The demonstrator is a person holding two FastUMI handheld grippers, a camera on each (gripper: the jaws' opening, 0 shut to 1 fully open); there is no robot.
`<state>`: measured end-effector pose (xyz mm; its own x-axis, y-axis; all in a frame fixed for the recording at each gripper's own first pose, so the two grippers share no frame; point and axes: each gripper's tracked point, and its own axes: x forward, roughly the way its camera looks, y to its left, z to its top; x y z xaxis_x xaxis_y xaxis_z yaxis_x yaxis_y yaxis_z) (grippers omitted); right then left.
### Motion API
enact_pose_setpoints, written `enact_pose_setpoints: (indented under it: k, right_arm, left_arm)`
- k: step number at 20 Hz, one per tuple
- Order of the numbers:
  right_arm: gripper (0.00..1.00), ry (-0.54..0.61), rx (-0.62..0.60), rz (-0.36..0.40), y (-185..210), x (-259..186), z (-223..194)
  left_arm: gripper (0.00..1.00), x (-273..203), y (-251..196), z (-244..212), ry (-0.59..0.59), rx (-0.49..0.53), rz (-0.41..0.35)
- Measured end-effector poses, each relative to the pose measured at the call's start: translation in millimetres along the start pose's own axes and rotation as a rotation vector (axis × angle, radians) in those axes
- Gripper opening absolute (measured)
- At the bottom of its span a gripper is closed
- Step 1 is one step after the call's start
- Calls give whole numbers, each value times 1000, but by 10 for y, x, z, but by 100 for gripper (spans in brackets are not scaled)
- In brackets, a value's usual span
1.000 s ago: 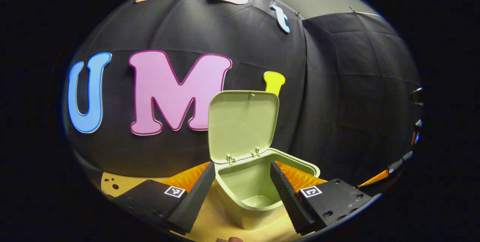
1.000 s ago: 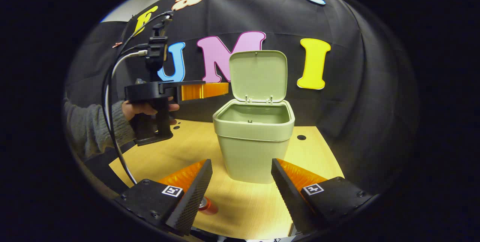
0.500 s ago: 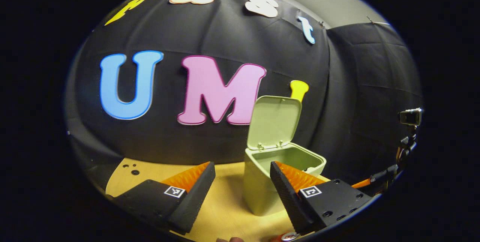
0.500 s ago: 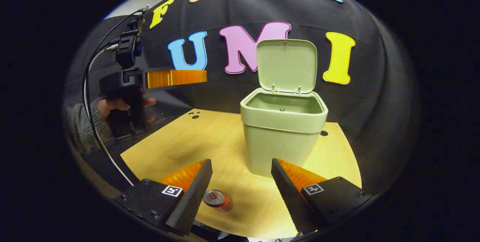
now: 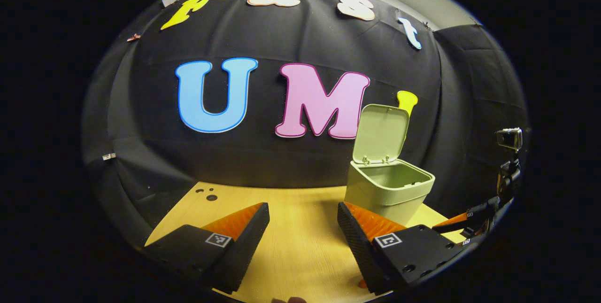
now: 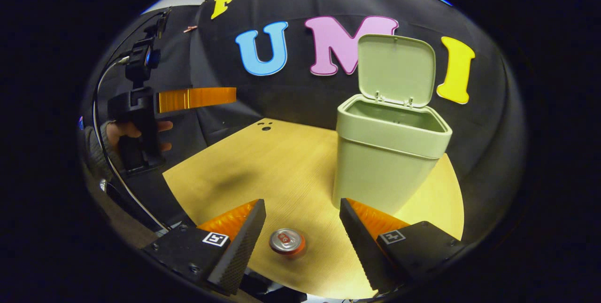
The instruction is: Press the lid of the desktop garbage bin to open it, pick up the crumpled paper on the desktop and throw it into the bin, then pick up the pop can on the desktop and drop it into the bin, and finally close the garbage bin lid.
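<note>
**Bin open, can upright near the right gripper's fingers**

Table (image 6: pixel 281 162): pale wood top, round holes near its far corner, black cloth wall behind and to the sides.

Bin (image 6: pixel 385 152): pale green, stands on the far right part of the table, lid (image 6: pixel 396 69) swung up and back on its hinge, upright against the wall. Inside of the bin only partly visible; contents cannot be told.

Left gripper (image 6: pixel 197 98): in the right gripper view it hangs above the table's left edge, well apart from the bin, held by a hand (image 6: pixel 136 131) in a grey sleeve, cable trailing down. In the left gripper view its fingers stand spread, nothing between them, bare table beyond, bin (image 5: pixel 387 188) off to the right.

Right gripper (image 6: pixel 303 242): jaws released, wide apart, grasping nothing.

Can (image 6: pixel 287 242): upright on the table near its front edge, top facing the camera, seen between the two fingers, nearer the left one, touching neither
</note>
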<state>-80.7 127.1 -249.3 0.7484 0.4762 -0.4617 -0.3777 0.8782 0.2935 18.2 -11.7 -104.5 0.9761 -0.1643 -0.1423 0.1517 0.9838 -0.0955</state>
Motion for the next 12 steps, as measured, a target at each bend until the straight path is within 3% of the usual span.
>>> enact_pose_setpoints:
  k: [12]
  right_arm:
    - [100,148,-71,84,199,296,-644]
  left_arm:
    - [95,-432,267,-360,62,-47,88]
